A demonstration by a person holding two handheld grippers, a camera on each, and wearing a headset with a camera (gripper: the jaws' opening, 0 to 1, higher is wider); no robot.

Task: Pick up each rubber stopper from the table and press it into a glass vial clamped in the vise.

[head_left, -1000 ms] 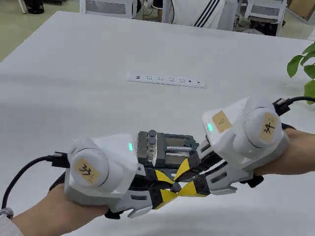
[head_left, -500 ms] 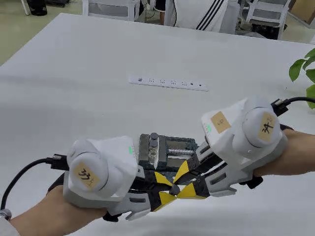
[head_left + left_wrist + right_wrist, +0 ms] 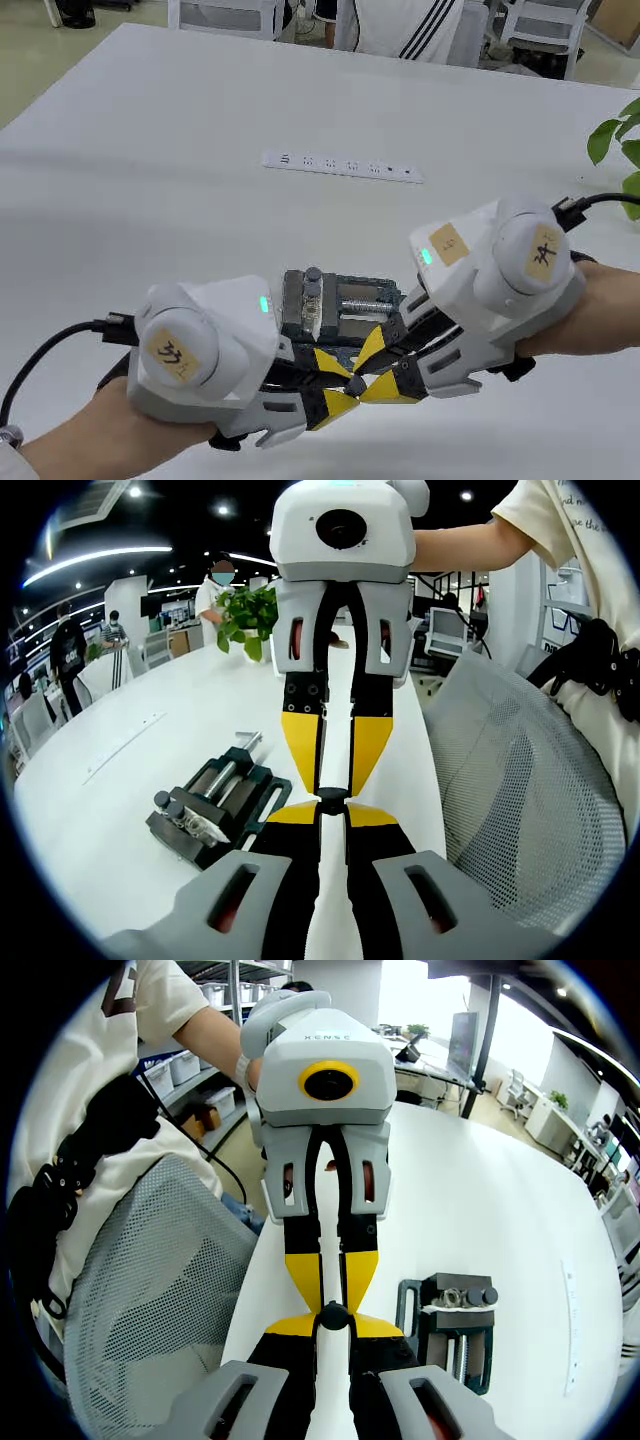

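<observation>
As left gripper (image 3: pixel 333 815) and right gripper (image 3: pixel 333 1326) jaws both clamp the stopper (image 3: pixel 355 379), uneven release could drop it short of the vise (image 3: pixel 345 320) at 11 o'clock.

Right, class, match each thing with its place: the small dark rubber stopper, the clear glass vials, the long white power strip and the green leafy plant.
Things:
1. small dark rubber stopper
2. clear glass vials
3. long white power strip
4. green leafy plant

Places:
A. off to the person's right
B. clamped in the dark metal vise
C. held up off the white table
D. lying flat, far across the table

Pairs: 1-C, 2-B, 3-D, 4-A
</observation>
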